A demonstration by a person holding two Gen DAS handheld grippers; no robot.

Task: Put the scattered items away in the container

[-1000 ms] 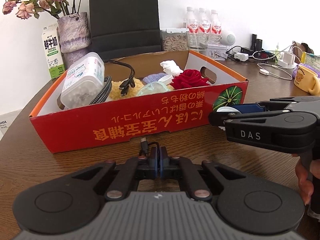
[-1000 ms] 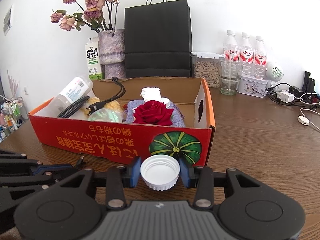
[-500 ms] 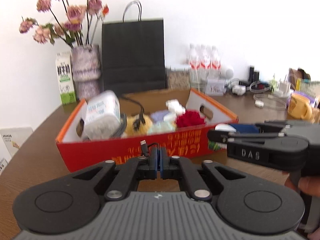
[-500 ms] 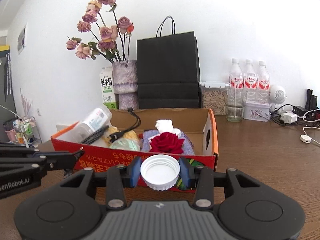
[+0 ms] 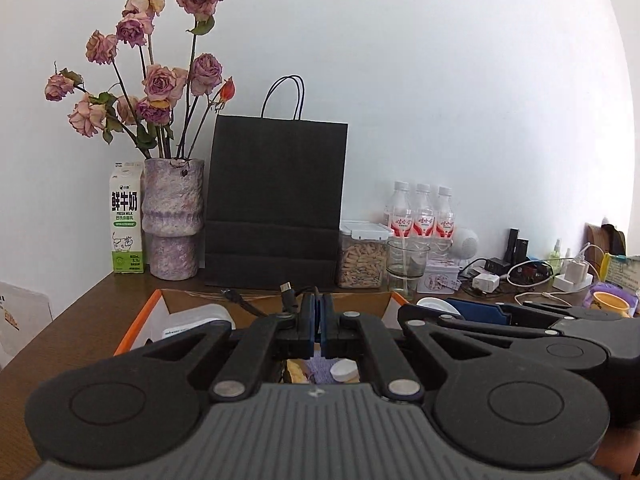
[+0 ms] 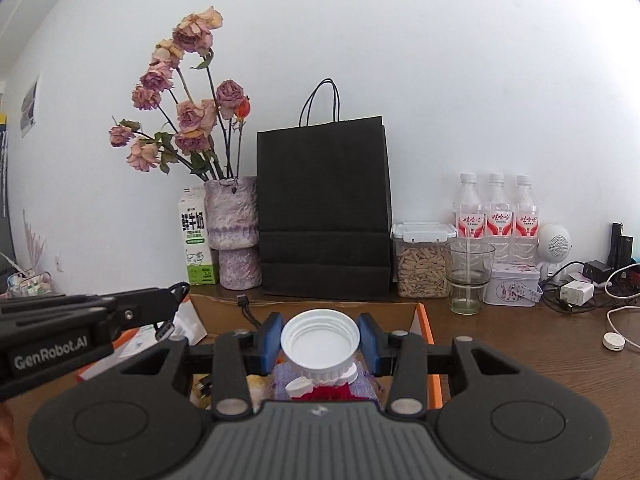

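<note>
We see the left gripper with blue pads pressed together on a black cable, its plug sticking up beside them. Below lies the orange-rimmed cardboard box, a white cap inside. The right gripper reaches in from the right. Behind stand a black paper bag, vase and milk carton.

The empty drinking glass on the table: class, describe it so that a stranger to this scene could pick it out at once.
Start at the black paper bag standing against the wall and look to its right, past the clear lidded container of pale sticks. The drinking glass stands just in front of three red-labelled water bottles. Unlike its neighbours, it is open-topped, unlabelled and empty.
</note>
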